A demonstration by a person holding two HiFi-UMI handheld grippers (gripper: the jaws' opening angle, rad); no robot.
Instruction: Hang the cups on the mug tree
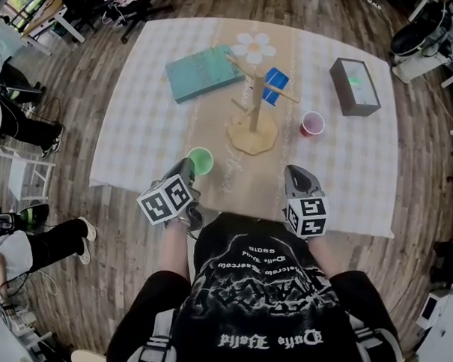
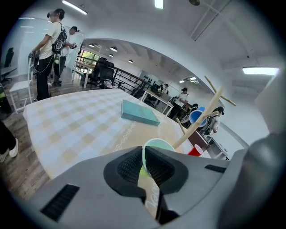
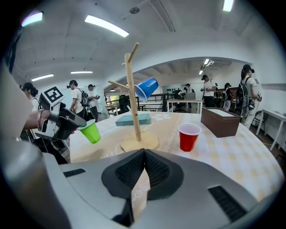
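Note:
The wooden mug tree (image 1: 254, 103) stands mid-table with a blue cup (image 1: 274, 86) hanging on a right-hand peg. A red cup (image 1: 312, 123) stands upright to the tree's right. My left gripper (image 1: 185, 173) is shut on the rim of a green cup (image 1: 200, 161) near the table's front edge; its pads pinch the cup's wall (image 2: 157, 144). The right gripper view shows the green cup (image 3: 91, 132) lifted and tilted, left of the tree (image 3: 132, 89). My right gripper (image 1: 300, 180) is shut and empty (image 3: 144, 154), hovering at the front edge.
A teal book (image 1: 203, 72) lies at the back left of the tree. A dark brown box (image 1: 354, 86) sits at the back right. A checked cloth (image 1: 139, 113) covers the table. People stand around the room beyond the table.

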